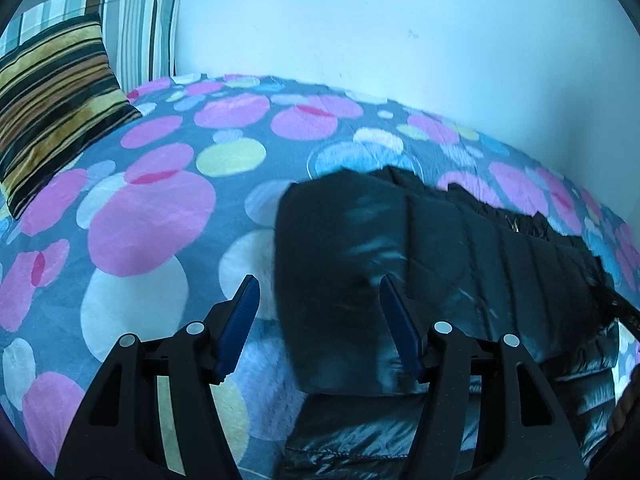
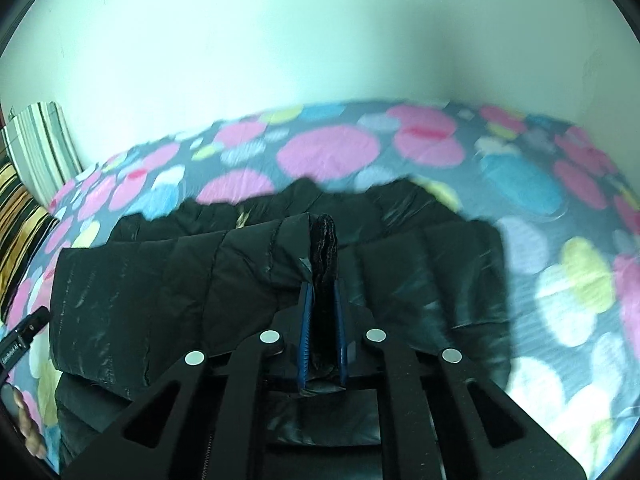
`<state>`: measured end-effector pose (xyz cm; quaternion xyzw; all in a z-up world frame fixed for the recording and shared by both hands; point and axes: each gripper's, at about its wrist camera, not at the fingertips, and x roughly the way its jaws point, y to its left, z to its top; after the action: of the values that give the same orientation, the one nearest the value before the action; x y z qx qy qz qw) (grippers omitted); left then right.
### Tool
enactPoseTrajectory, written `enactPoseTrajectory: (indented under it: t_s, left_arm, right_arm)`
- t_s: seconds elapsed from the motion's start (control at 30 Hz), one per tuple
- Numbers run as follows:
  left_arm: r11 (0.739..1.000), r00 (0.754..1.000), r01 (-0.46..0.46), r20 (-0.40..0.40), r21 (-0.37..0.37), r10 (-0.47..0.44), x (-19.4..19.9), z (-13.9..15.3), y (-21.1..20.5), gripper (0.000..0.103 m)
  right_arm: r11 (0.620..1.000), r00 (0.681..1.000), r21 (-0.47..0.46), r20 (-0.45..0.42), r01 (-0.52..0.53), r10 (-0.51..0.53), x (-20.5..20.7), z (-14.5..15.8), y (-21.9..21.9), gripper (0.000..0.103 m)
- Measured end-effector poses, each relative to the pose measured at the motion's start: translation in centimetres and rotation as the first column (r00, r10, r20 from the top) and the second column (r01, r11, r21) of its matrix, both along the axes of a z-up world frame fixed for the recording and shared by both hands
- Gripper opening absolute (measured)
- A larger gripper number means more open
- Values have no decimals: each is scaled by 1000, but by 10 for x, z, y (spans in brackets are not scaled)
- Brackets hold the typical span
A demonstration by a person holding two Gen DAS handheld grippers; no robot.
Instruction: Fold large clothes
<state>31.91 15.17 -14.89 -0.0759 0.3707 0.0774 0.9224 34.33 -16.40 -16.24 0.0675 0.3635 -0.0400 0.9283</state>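
Pale, bare wall backs a bed covered by a grey bedspread printed with pink, white, blue and yellow circles. At the head end, two striped cushions lean by the wall: a gold-and-black cushion in front of a pale striped cushion. A black quilted puffer jacket lies spread on the bedspread, one padded part folded over the rest. The left gripper hovers over the jacket's left edge with its blue-padded fingers spread wide and nothing between them; one finger sits over bedspread, the other over jacket fabric. The right gripper has its fingers drawn narrow, pinching a dark fuzzy edge of the jacket that stands up between them, above the quilted panels. In the right wrist view, part of the other gripper and a hand show at the lower left edge
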Motion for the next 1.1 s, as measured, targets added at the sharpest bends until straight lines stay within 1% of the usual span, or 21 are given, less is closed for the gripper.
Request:
enactPoseTrajectory:
  t_s: [0.07,0.13,0.27,0.3,0.33,0.37,0.43,0.5,0.6,0.73,0.8,0.97,1.1]
  left_arm:
    - [1000,1000,2,-12,13,-2,5,-1,0,62]
    - [1000,1000,5,-27,29,-4,12,-5,-3,62]
    - [997,997,39,-68,74,-34,23,-17,-14,63]
    - [995,996,45,-79,92,-38,26,-20,-18,64]
    - [994,996,44,-88,102,-35,28,-23,-19,68]
    - [993,994,41,-101,110,-30,29,-26,-19,70]
    - [993,991,44,-128,105,-30,33,-32,-18,73]
    - [993,987,47,-155,109,-30,37,-39,-17,75]
    - [991,984,60,-173,119,-39,39,-46,-20,75]
    - [988,981,67,-190,139,-40,44,-58,-25,78]
    - [989,981,61,-192,133,-34,45,-62,-24,80]
    - [995,980,59,-196,81,-42,46,-67,-18,82]
    - [998,986,53,-160,44,-46,42,-56,-12,81]
  right_arm:
    - [999,1000,-28,4,21,-21,-5,4,-10,11]
    - [999,999,-36,-10,39,-40,-5,2,-20,11]
    - [999,994,-25,-97,45,-47,0,-24,-34,11]
    - [999,993,-31,-110,44,-47,1,-31,-34,11]
    - [998,992,-39,-115,43,-47,2,-36,-34,11]
    - [998,992,-39,-115,43,-47,2,-36,-34,11]
    - [997,990,-71,-131,33,-42,6,-46,-31,12]
    - [996,988,-83,-149,26,-38,10,-54,-29,13]
    - [997,985,-67,-169,27,-38,14,-67,-31,15]
    - [997,985,-74,-165,28,-40,13,-71,-29,16]
    - [997,985,-74,-166,27,-39,14,-74,-29,17]
    - [996,986,-90,-162,27,-41,13,-75,-28,17]
    - [993,987,-115,-156,30,-47,12,-69,-24,19]
